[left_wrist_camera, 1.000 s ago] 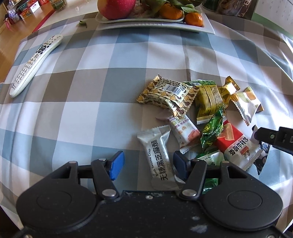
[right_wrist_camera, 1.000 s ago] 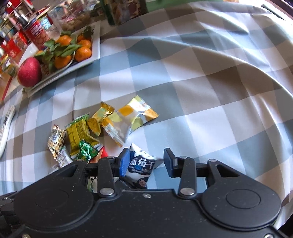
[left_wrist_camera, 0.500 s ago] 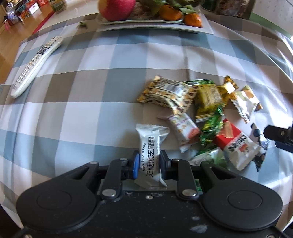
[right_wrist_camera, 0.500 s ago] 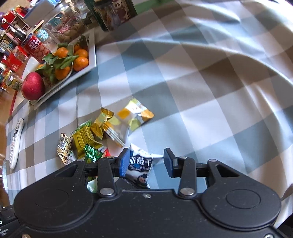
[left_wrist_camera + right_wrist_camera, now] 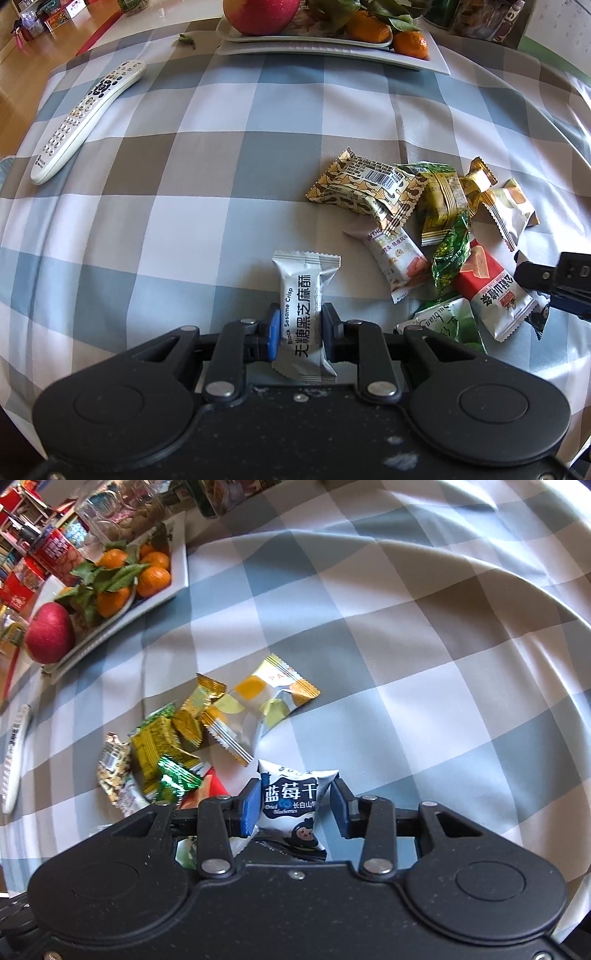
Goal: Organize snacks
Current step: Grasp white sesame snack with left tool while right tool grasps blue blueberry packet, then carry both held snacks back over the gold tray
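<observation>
Closed since a second ago, the left gripper [image 5: 300, 334] now pinches the silver-white sesame crisp packet [image 5: 303, 314], ready to lift it from the loose snack pile [image 5: 424, 221]. Between the right gripper [image 5: 293, 805]'s spread jaws sits a white blueberry packet [image 5: 291, 801], apparently unpressed.

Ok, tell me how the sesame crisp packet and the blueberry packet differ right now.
The sesame crisp packet is long, narrow and silver-grey; the blueberry packet is squarer, white with dark blue print. The left gripper pinches the sesame packet tight; the right gripper touches the blueberry packet on one side only. Both are sealed single-serve snacks.
</observation>
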Demonstrator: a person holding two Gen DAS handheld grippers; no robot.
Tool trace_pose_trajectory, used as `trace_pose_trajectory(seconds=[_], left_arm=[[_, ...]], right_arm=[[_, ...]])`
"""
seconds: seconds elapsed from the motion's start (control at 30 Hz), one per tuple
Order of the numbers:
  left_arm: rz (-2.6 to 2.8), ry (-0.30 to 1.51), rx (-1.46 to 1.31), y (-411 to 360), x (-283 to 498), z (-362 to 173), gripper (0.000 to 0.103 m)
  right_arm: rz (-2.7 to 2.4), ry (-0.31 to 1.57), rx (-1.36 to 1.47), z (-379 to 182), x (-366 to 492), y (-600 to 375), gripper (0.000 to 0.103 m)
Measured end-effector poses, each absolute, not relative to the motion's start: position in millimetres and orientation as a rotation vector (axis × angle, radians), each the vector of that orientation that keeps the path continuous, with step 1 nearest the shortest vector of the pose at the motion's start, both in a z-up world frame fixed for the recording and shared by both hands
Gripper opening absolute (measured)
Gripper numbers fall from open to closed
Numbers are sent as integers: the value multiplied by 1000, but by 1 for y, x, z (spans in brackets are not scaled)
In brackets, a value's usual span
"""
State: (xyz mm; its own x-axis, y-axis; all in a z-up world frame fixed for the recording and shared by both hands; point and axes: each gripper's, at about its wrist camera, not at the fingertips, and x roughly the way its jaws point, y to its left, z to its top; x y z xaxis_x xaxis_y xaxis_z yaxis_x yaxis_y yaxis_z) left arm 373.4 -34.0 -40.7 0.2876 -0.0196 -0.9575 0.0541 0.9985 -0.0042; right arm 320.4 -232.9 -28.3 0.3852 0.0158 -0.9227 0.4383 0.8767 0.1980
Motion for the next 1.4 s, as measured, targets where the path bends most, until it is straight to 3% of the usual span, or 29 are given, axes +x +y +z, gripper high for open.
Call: trace_pose_trajectory(seconds=[0.3, 0.63, 0.93, 1.4], left_arm=[[-54, 1264, 34, -37, 373, -36, 23], [-68, 1185, 39, -33, 354, -9, 21], [-82, 1027, 91, -28, 282, 36, 21], [-179, 1028, -13, -18, 176, 58, 20]], right_arm=[[-262, 1130, 356, -22, 321, -219, 39], [-248, 1013, 325, 8, 302, -214, 36], [-136, 851, 231, 51, 244, -190, 36], [-13, 776, 336, 65, 151, -185, 36]])
